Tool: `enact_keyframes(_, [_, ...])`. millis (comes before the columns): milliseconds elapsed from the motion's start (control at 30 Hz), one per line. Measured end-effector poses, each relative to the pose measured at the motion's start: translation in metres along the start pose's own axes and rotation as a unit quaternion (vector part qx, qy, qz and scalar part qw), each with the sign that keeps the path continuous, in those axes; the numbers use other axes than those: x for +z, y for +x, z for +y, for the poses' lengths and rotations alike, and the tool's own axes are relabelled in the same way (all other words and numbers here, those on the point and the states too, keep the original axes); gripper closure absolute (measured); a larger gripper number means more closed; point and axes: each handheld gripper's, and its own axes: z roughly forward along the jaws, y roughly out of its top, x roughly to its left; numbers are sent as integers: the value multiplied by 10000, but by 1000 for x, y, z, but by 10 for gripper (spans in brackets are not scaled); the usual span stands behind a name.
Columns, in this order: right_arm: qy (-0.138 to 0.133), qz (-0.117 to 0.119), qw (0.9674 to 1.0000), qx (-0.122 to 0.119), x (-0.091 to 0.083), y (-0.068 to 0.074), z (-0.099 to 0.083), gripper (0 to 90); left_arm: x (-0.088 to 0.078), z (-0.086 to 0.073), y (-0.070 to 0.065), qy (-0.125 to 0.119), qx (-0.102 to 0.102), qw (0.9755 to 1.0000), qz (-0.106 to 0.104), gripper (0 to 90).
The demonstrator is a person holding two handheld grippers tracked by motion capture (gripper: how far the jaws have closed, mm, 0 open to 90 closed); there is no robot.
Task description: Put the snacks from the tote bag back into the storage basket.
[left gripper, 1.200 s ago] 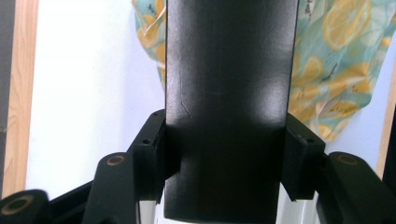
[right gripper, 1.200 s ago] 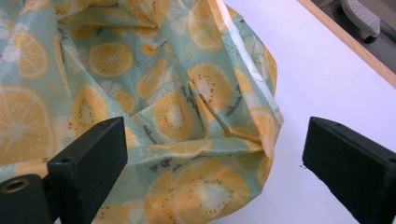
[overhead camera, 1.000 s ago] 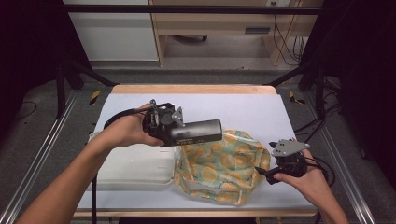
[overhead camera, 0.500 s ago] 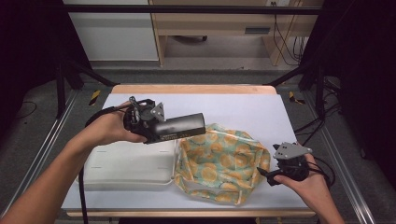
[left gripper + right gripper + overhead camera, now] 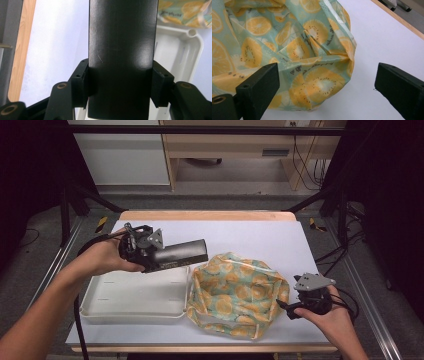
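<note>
A: High view first. Left gripper (image 5: pixel 167 257) at centre left, clamped on a black box (image 5: pixel 180 255), held level above the far edge of the white tray (image 5: pixel 100 307).

B: Left gripper view adds what?

A: Close-up: box (image 5: pixel 122 50) runs up the middle of the frame, both pads (image 5: pixel 80 86) pressed flat on its sides. Tray (image 5: pixel 180 52) at right, bag corner (image 5: pixel 185 12) upper right. The box hides most of the table (image 5: pixel 57 45) behind it.

B: Bag?

A: Fruit-print bag (image 5: pixel 237 292), crumpled, lower centre in the high view, just right of the tray, on the white table (image 5: pixel 260 237). Right gripper view shows the print and folds (image 5: pixel 294 50) filling the upper left; wooden table edge (image 5: pixel 397 18) upper right.

B: Right gripper?

A: Lower right in the high view (image 5: pixel 292 309), at the bag's right edge. From its own camera jaws spread wide, nothing pinched; left jaw is in front of the bag, contact unclear, right jaw over bare table.

B: Anything in the way?

A: Nothing between box and bag.
</note>
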Motion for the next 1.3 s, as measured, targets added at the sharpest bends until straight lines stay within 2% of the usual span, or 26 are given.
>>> enact_keyframes(100, [-10, -37, 10000, 19, -1, 0, -2, 65, 1, -8, 0, -9, -16, 10000, -28, 434])
enact_keyframes(267, [-2, -151, 9998, 114, -3, -2, -8, 66, 5, -23, 1, 142, -10, 9999, -81, 434])
enact_keyframes(367, [25, -203, 9996, 177, -4, -1, -11, 67, 7, -30, 2, 126, -6, 9998, -124, 434])
enact_keyframes(500, [15, -268, 9994, 212, -5, 0, -14, 70, 11, -40, 2, 97, 81, 9995, -286, 435])
enact_keyframes(700, [36, -334, 9991, 244, -7, 0, -13, 71, 14, -47, 1, 271, 230, 9987, -372, 435])
enact_keyframes(933, [41, -393, 9989, 262, -9, 6, -13, 74, 25, -57, 1, 278, 378, 9976, -517, 435])
enact_keyframes(1100, [78, -398, 9989, 237, -10, 8, -12, 75, 37, -57, -1, 317, 493, 9964, -617, 435])
enact_keyframes(1300, [102, -401, 9988, 242, -11, 8, -12, 75, 45, -66, -3, 308, 444, 9961, -696, 435])
